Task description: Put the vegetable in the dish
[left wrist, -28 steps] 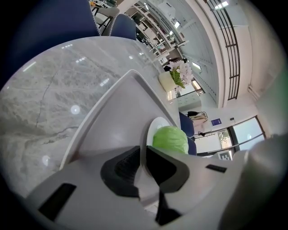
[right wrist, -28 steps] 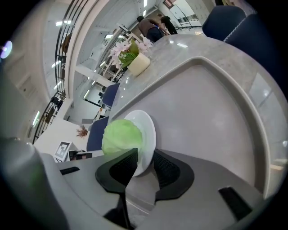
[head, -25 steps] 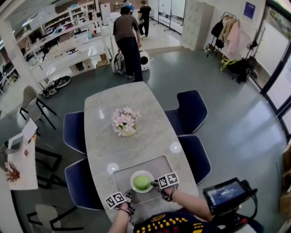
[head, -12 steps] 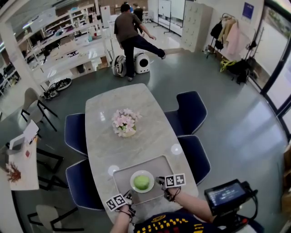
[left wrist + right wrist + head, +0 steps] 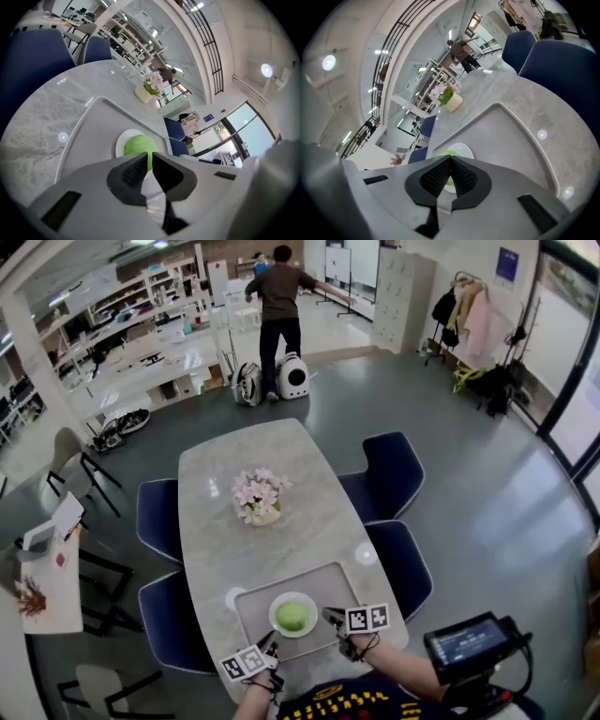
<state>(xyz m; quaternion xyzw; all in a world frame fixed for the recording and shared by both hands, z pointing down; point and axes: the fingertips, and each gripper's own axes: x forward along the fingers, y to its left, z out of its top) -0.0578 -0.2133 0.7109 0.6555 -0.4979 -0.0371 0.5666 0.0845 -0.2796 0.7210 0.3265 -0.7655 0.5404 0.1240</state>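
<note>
Your left tool [image 5: 146, 158], at the lower left of the head view, has its jaws drawn to a thin slit, gripping nothing. Your right tool [image 5: 450, 160], at the lower right, is pressed together, also gripping nothing. Just above and between them in the head view, the one green vegetable [image 5: 292, 617] sits in the one white dish [image 5: 275, 613] on a single grey tray [image 5: 248, 606]. At frame centre, one pot of pink flowers [image 5: 256, 495] stands on the worktop [image 5: 300, 540]. Four blue chairs [image 5: 394, 470] flank it, two on each side.
</note>
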